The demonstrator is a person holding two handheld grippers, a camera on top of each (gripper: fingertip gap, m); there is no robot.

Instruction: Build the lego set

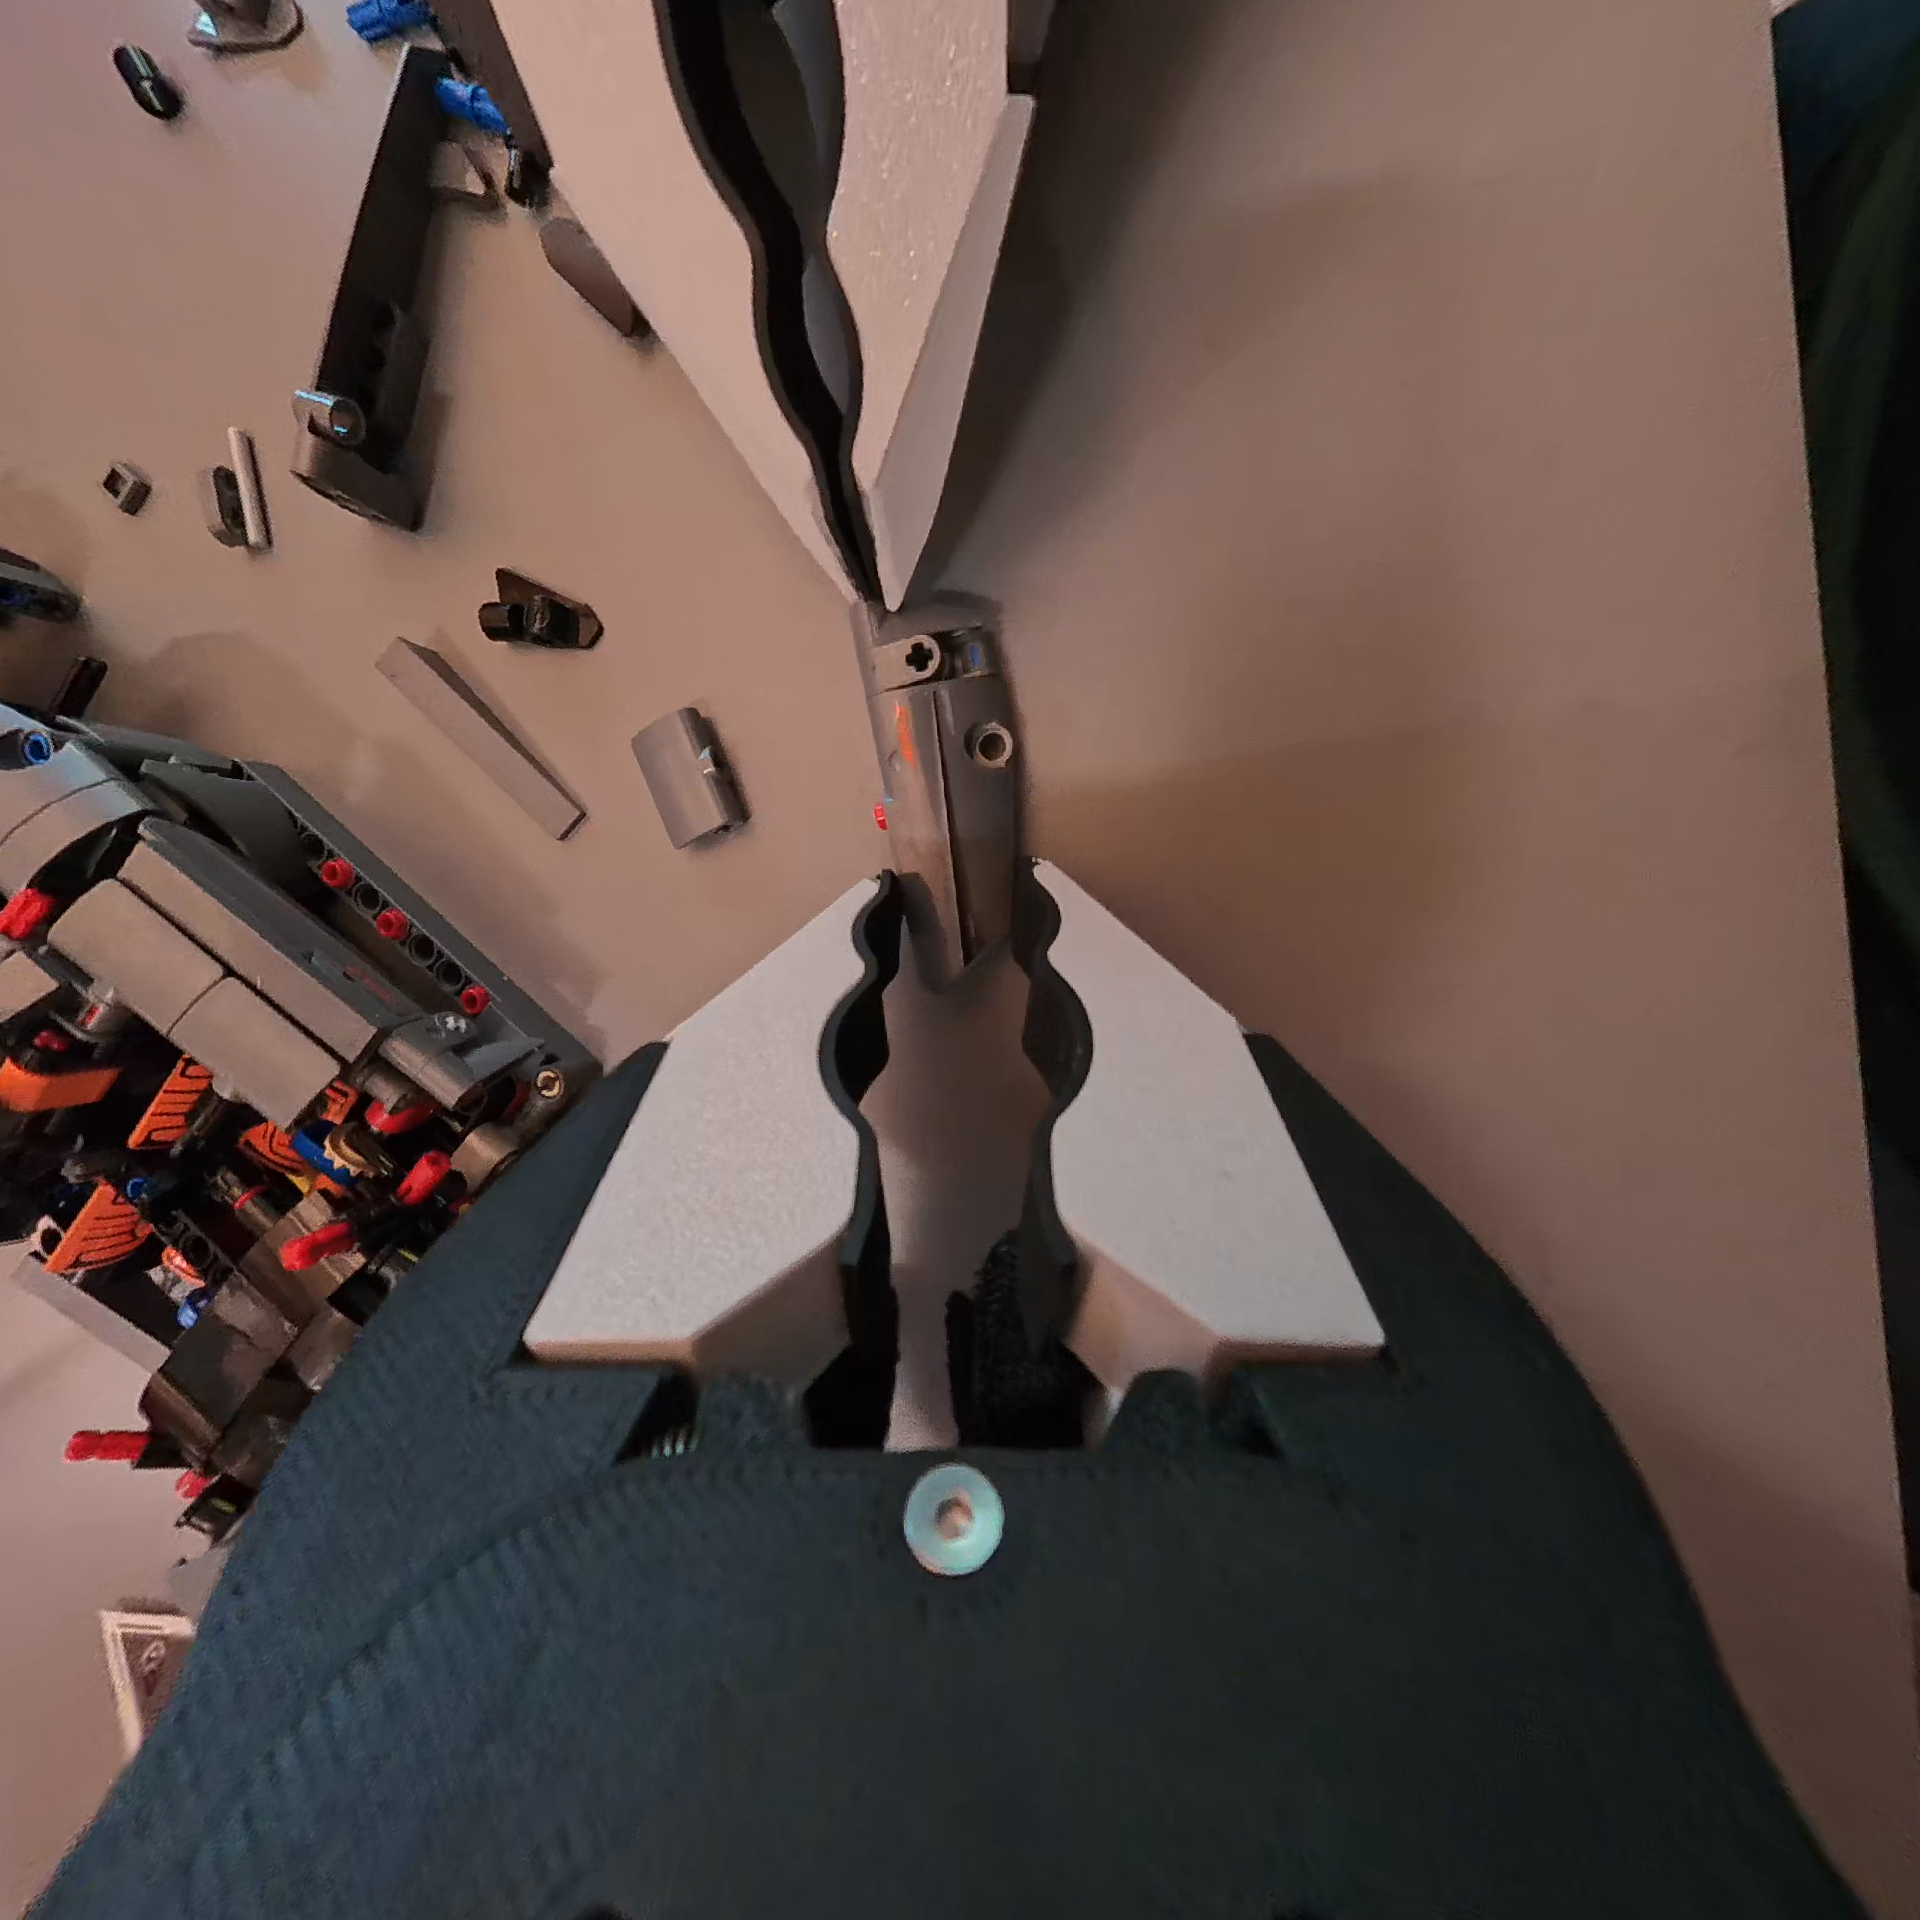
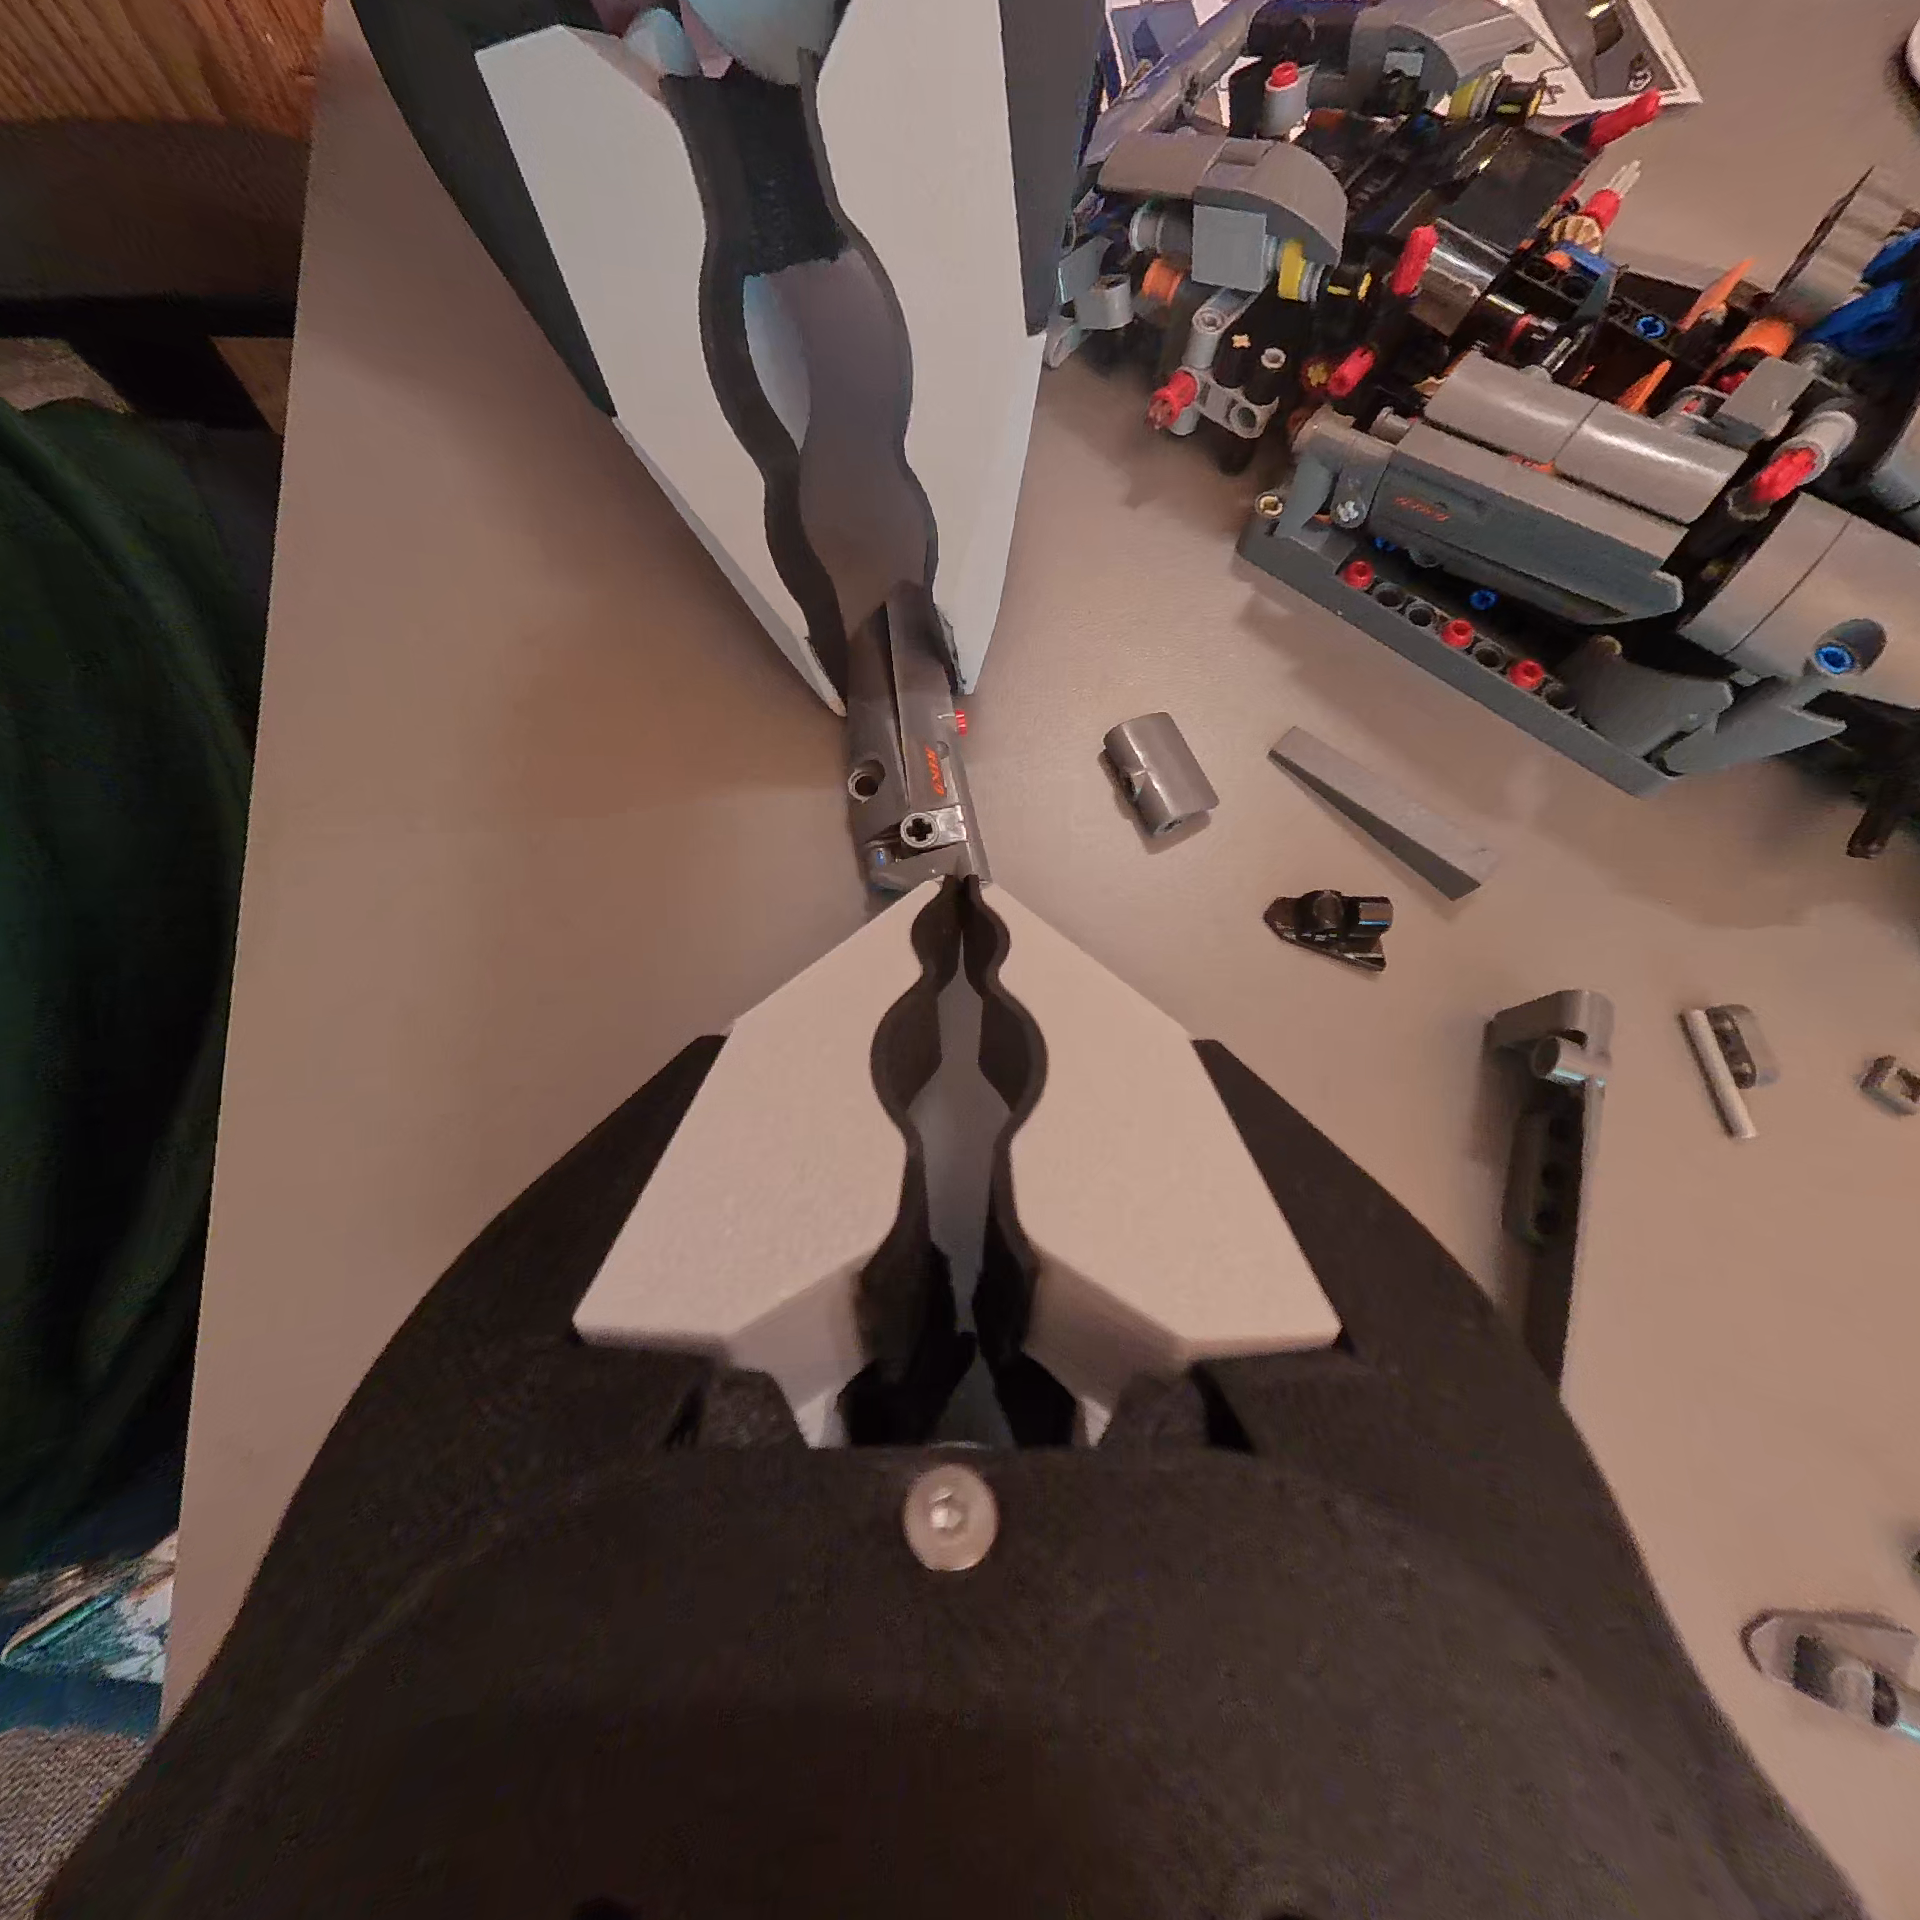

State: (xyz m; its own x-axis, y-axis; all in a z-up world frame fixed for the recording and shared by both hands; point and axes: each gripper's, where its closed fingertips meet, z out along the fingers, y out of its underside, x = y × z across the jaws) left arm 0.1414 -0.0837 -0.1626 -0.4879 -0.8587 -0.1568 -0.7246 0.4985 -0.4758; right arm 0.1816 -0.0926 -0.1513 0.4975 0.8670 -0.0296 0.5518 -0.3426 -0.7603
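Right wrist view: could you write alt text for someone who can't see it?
Two grippers meet tip to tip over a small dark grey Lego piece on a table: the right gripper shut at its near end, the left gripper gripping the far end. Loose parts and a half-built model lie right.

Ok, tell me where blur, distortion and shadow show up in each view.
Left wrist view: loose parts at the top left, like the long black beam, smear with motion blur; wide-angle bending curves the table edge. Right wrist view: sharper on the grey subassembly; the dark tongs body sits in shadow, and the far-right edge blurs.
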